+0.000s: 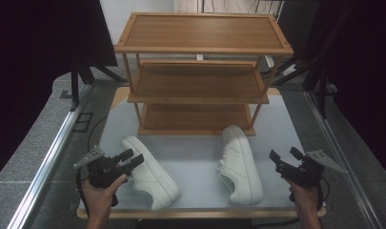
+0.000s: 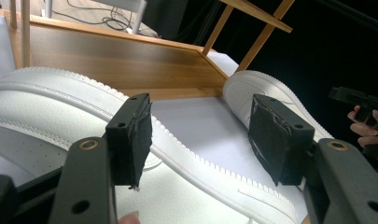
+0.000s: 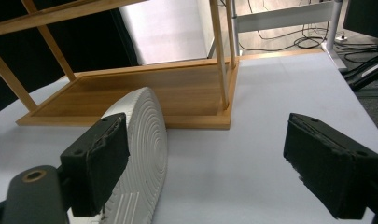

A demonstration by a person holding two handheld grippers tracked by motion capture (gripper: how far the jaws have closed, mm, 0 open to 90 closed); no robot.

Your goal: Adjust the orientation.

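Note:
Two white sneakers lie on the pale table in front of a three-shelf wooden rack. The left sneaker rests upright, toe toward the front edge. My left gripper hovers open at its heel end, jaws wide above the shoe's side, holding nothing. The right sneaker lies tipped, its ribbed sole turned to my right gripper. That gripper stands open a short way to the shoe's right, empty.
The rack's bottom shelf sits just behind the shoes, its posts rising near the right sneaker's toe. Bare table lies between the shoes. Dark stands and cables ring the table.

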